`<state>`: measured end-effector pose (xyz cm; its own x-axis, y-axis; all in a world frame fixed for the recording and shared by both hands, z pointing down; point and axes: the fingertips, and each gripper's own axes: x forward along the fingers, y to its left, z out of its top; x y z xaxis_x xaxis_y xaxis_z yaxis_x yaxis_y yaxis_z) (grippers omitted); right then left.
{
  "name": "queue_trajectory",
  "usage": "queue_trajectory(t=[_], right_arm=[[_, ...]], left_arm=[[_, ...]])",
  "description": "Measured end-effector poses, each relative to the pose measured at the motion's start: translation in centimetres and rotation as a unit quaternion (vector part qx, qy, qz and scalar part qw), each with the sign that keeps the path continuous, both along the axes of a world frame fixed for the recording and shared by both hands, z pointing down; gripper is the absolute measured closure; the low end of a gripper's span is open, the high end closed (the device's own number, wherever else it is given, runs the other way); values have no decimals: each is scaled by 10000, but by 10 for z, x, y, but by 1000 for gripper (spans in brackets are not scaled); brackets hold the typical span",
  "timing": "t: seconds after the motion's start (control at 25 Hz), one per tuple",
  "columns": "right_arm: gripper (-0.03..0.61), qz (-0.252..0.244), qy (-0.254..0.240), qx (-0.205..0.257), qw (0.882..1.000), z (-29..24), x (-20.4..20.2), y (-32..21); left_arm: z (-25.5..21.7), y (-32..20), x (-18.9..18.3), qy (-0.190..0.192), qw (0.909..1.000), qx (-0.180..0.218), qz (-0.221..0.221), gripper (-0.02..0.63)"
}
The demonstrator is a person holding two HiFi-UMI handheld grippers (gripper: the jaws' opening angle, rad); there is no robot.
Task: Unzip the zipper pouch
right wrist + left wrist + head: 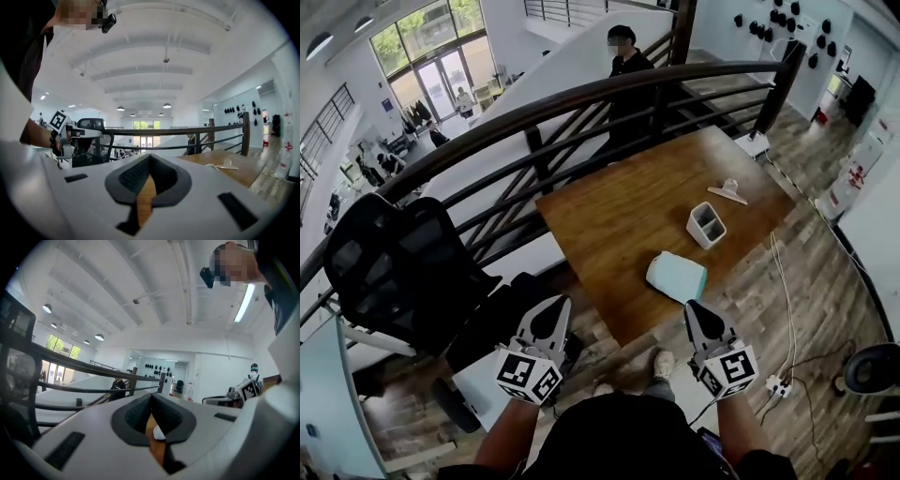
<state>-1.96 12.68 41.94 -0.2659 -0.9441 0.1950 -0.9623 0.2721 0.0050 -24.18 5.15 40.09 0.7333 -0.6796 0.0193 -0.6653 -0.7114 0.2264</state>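
The zipper pouch (677, 277), pale mint green, lies flat near the front edge of the wooden table (619, 220). Neither gripper touches it. My left gripper (551, 309) is held off the table's near edge, left of and below the pouch, its jaws shut on nothing. My right gripper (695, 309) hovers just below the pouch, short of the table edge, also shut and empty. In the left gripper view the jaws (151, 398) meet with only table showing behind them. The right gripper view shows its jaws (149, 159) pressed together, pointing along the table (220, 164).
A white two-compartment holder (706, 225) stands beyond the pouch, and a white clip-like piece (727, 193) lies farther back. A dark railing (581, 103) runs behind the table, with a person (623, 70) past it. A black office chair (398, 267) stands at the left. Cables (783, 309) lie on the floor at the right.
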Motion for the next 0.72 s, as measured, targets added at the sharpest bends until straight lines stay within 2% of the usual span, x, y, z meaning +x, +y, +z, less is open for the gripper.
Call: queue_trajectory(t=[0.2,0.44,0.72], right_arm=[[584,205,-132,73,9997,-14,11,10],[584,272,-196,404,9986,-35,35,19],[585,135,-102,500,9986,-39,62,25]], left_arm=[[-5,4,7,59,9999,70,62,600],[-11,0,26,198,9998,34,-47,600],[-21,6,59,193,9997,156,-73,600]])
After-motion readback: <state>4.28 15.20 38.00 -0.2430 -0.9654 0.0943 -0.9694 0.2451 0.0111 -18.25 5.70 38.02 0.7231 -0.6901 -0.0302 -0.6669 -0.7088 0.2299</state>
